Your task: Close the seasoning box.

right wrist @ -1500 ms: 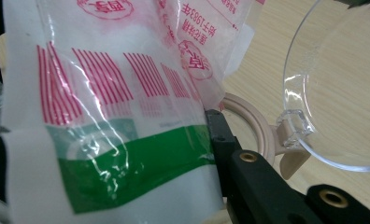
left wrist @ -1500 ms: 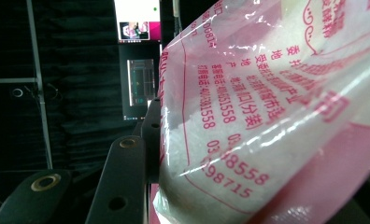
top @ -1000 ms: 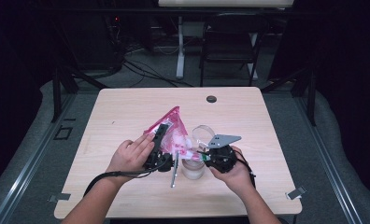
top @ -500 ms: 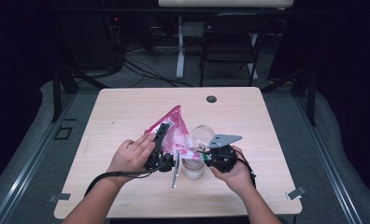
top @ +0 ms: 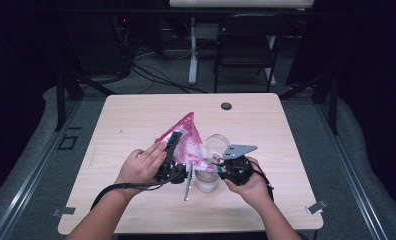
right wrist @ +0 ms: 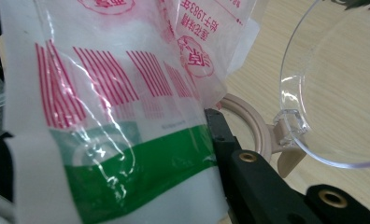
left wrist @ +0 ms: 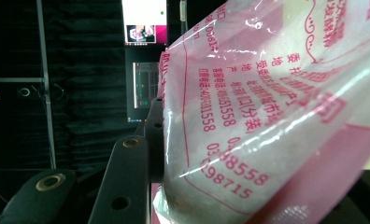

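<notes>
Gripping opposite ends of a pink-printed plastic bag [top: 186, 142], the left gripper [top: 172, 150] and the right gripper [top: 217, 167] hold it tilted above a clear jar [top: 206, 180] near the bench's [top: 136, 115] front edge, probably so its white powdery contents can pour in. The jar's hinged clear lid [right wrist: 335, 88] stands open, out of the way. The bag hides the jar's mouth, and whether anything flows cannot be told.
</notes>
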### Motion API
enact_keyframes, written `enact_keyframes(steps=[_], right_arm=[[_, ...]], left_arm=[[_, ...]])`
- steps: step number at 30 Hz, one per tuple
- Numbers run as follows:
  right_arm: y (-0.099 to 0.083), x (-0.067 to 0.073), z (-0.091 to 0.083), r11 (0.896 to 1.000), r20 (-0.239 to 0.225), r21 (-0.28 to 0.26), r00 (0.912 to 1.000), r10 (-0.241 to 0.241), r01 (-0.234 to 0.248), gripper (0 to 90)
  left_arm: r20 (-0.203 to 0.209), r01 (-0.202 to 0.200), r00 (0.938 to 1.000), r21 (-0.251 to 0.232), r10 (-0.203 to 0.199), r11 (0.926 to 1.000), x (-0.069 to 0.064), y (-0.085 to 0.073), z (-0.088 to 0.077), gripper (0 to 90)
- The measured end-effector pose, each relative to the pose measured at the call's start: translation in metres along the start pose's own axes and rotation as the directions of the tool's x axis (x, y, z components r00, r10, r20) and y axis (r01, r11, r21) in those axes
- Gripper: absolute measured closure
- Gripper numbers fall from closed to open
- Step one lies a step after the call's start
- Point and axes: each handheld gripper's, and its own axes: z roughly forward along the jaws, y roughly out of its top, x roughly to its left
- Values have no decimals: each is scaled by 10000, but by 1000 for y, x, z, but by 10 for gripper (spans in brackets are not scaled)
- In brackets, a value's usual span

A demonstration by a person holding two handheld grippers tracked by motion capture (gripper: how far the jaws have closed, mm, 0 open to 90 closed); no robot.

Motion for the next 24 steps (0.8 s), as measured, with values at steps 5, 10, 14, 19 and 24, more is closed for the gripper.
enact_keyframes(steps=[5, 10, 14, 19, 24], right_arm=[[0, 0, 0, 10000, -54, 34, 10000, -16, 16, 900], [0, 0, 0, 10000, -121, 10, 9999, -37, 37, 900], [0, 0, 0, 10000, -132, 3, 9999, -9, 9, 900], [0, 1, -1, 10000, -139, 4, 9999, 9, -9, 900], [-1, 0, 1, 10000, -92, 75, 9999, 66, -65, 900]], left_arm=[[140, 49, 9999, 159, -52, 9999, 2, 0, -1, 649], [14, 26, 10000, 89, -26, 10000, 4, 1, -1, 649], [6, 67, 10000, 44, -67, 10000, 4, 1, -2, 649], [-61, 99, 9999, -10, -99, 10000, 6, 3, -3, 649], [32, 219, 9998, 93, -220, 9997, 5, 6, -3, 648]])
